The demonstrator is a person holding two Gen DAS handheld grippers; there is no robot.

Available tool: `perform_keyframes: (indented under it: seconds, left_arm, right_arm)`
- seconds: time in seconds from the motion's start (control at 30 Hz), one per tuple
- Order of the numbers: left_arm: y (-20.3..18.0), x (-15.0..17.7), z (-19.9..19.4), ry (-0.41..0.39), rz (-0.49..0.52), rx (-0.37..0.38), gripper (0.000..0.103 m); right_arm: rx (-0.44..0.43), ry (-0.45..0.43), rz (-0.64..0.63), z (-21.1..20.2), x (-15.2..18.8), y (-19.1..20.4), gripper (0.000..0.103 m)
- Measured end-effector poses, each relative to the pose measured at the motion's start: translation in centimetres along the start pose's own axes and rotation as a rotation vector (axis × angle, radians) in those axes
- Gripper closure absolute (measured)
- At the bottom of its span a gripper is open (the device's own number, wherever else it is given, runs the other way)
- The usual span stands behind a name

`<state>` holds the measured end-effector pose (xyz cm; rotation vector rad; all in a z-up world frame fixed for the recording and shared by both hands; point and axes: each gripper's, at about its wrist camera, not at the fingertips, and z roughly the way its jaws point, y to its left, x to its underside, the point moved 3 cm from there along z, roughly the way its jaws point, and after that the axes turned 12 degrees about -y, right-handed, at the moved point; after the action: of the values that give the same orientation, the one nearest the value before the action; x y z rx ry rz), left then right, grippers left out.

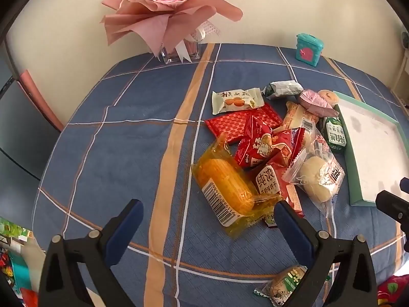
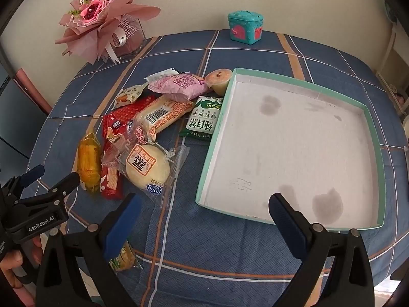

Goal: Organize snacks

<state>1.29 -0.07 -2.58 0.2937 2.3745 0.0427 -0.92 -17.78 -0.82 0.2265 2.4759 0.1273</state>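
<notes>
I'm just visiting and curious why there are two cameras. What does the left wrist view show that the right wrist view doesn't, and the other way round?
Only the left wrist view shows the whole corn packet with its barcode, and a silvery wrapped snack at the far edge of the pile.

Only the right wrist view shows the whole tray, its stained floor bare of snacks, and the left gripper from the side.

Both show the snack pile, the round bun packet, the green biscuit packet, the bouquet and the teal box.

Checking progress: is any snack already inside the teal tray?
No, the teal tray shows only its bare white floor.
</notes>
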Motion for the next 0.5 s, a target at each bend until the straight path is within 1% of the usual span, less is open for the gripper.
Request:
perform_keyframes:
  seconds: [0.33, 0.5]
  left_arm:
    - [0.35, -0.17, -0.11, 0.03, -0.023, 0.012, 0.0]
    - [0.71, -0.23, -0.36, 0.016, -0.042, 0.012, 0.0]
  right_arm:
    - [0.0, 0.011, -0.004, 0.11, 0.25, -0.03, 0.003]
    - [-0.004, 0.02, -0.013, 0.11, 0.33, 0.11, 0.003]
